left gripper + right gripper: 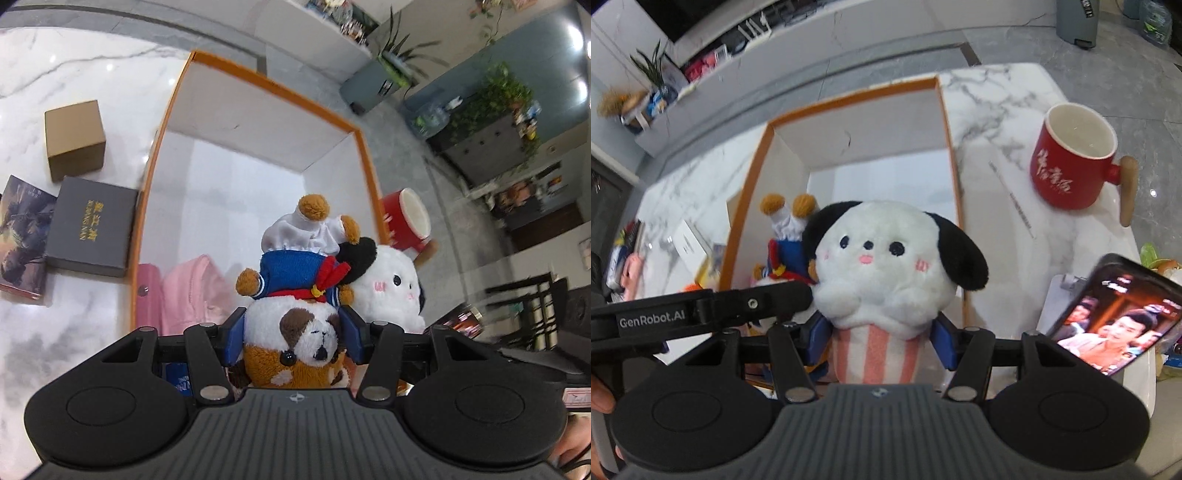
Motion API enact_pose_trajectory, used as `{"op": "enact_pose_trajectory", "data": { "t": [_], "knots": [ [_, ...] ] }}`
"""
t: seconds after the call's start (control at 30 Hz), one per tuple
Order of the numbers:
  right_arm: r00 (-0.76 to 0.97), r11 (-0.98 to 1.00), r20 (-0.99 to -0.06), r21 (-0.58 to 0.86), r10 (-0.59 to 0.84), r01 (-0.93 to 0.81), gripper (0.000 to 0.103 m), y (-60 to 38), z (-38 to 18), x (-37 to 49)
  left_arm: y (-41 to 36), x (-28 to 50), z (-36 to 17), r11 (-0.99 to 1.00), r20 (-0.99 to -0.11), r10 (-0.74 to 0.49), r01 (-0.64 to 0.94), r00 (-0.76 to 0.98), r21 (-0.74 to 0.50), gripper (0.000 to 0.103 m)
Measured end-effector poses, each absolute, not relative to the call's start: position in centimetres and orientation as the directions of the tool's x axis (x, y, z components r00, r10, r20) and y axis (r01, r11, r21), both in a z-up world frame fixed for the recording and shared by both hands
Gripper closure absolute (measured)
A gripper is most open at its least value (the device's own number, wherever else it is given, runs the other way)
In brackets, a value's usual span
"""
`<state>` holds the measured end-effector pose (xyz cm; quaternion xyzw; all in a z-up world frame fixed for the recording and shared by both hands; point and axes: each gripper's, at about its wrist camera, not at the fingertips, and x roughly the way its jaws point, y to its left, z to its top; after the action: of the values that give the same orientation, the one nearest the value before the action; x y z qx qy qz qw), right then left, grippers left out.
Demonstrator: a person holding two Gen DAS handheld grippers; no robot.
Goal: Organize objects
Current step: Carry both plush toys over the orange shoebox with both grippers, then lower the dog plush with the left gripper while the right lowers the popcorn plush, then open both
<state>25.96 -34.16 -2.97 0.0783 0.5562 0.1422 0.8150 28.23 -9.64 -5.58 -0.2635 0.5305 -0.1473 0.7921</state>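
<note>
A brown-and-white dog plush [295,332] in a blue sailor top is hanging upside down, feet pointing away, long axis running into the orange-rimmed box [354,129]; the left gripper [293,332] is clamping its head. Just beside it, a white puppy plush [882,258] with black ears is standing upright, facing the camera, its striped base squeezed by the right gripper [881,339]. Both are hovering over the box's near end; the white floor beyond them is lying bare. A red mug [1071,162] is sitting outside the right wall on the marble table [997,110].
</note>
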Motion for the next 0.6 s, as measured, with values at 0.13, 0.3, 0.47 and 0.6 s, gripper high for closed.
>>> {"op": "enact_pose_trajectory", "data": {
  "t": [0.13, 0.3, 0.47, 0.6],
  "knots": [
    [0.328, 0.966, -0.915, 0.181, 0.235, -0.187, 0.044, -32.7, -3.7, 26.1, -10.4, 28.0, -5.5, 0.830, -0.779, -0.507, -0.037, 0.369, -0.557, 0.043],
    [0.292, 0.968, -0.943, 0.094, 0.162, -0.232, 0.044, -32.0, -3.9, 26.4, -10.8, 28.2, -5.7, 0.847, -0.803, -0.488, -0.038, 0.342, -0.530, 0.039],
    [0.257, 0.958, -0.961, 0.021, 0.098, -0.287, 0.041, -30.7, -4.5, 26.4, -11.5, 28.4, -5.4, 0.869, -0.826, -0.464, -0.018, 0.322, -0.495, 0.034],
    [0.242, 0.955, -0.967, 0.008, 0.084, -0.298, 0.041, -30.6, -4.5, 26.5, -11.4, 28.3, -5.3, 0.874, -0.832, -0.459, -0.012, 0.312, -0.486, 0.034]
  ]
}}
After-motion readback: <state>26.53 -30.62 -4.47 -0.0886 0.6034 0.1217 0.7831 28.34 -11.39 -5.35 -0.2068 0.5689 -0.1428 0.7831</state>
